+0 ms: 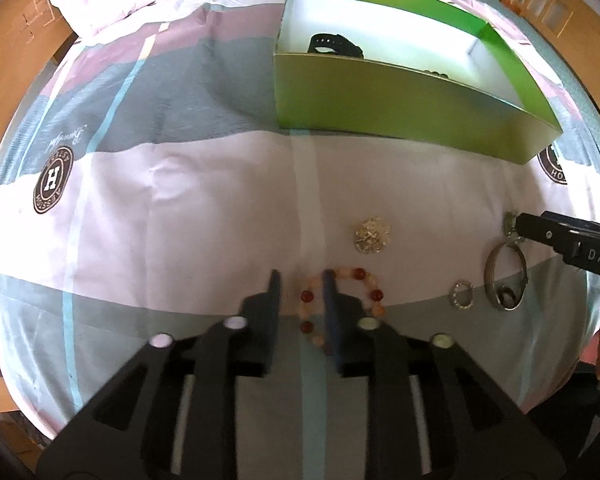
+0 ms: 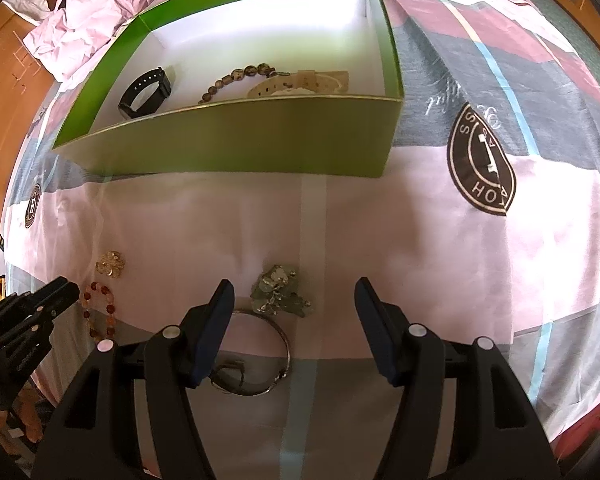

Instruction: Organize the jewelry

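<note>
A bracelet of red and cream beads (image 1: 374, 292) lies on the bedspread; it also shows in the right wrist view (image 2: 100, 312). My left gripper (image 1: 302, 282) is partly open with its jaws straddling the bracelet's left side, not closed on it. My right gripper (image 2: 294, 290) is wide open, low over a silver leaf brooch (image 2: 280, 290) and a metal bangle (image 2: 260, 352). The bangle (image 1: 506, 276) and a small crystal ring (image 1: 462, 294) show in the left wrist view. A gold flower brooch (image 1: 372, 235) lies beyond the bracelet. The green box (image 2: 236, 140) holds a black band (image 2: 146, 94), a dark bead bracelet (image 2: 236, 76) and a cream strap (image 2: 300, 82).
The bed is covered by a pink, grey and blue patchwork sheet with round logo prints (image 2: 482, 160). A crumpled pink quilt (image 2: 100, 4) lies behind the box at the back left. Wooden furniture (image 1: 20, 40) surrounds the bed.
</note>
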A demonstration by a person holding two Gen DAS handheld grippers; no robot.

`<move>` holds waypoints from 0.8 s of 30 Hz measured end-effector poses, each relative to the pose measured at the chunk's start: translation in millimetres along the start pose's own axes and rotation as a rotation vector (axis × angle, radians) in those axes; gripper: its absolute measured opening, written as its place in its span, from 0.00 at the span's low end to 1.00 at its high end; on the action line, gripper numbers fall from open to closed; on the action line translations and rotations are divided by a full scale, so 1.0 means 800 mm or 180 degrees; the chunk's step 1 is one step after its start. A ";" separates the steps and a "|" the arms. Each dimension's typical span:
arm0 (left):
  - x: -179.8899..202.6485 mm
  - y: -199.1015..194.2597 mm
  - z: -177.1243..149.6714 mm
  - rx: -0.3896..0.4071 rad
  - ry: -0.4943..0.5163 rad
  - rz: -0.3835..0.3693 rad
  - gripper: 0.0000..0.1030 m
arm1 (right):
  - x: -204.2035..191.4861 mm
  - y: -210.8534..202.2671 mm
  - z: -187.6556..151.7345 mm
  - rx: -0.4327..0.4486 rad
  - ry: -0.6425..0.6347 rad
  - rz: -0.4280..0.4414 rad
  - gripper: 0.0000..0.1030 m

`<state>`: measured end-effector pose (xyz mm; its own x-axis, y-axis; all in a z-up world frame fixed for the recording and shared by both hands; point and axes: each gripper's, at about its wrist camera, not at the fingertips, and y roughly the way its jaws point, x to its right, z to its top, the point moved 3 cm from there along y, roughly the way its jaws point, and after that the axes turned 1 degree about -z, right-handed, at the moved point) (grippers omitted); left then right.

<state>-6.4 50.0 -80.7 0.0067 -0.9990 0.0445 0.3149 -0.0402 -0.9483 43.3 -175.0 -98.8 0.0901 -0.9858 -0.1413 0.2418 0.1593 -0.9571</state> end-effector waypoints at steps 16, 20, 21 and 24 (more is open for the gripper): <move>0.005 0.036 -0.002 -0.0269 0.0068 0.0053 0.35 | -0.011 0.008 -0.001 -0.0024 -0.0096 -0.0037 0.61; 0.004 0.039 -0.001 -0.0264 0.0053 0.0048 0.27 | -0.012 0.010 -0.001 -0.0026 -0.0095 -0.0045 0.61; 0.003 0.039 -0.001 -0.0263 0.0043 0.0044 0.23 | -0.012 0.010 -0.001 -0.0028 -0.0094 -0.0047 0.61; -0.002 0.039 0.001 -0.0254 0.0008 0.0014 0.15 | -0.012 0.011 -0.001 -0.0029 -0.0093 -0.0050 0.61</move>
<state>4.4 50.2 -110.2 0.0055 -0.9992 0.0396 0.2382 -0.0371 -0.9705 43.5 -164.5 -106.0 0.1145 -0.9863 -0.1189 0.2346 0.1432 -0.9615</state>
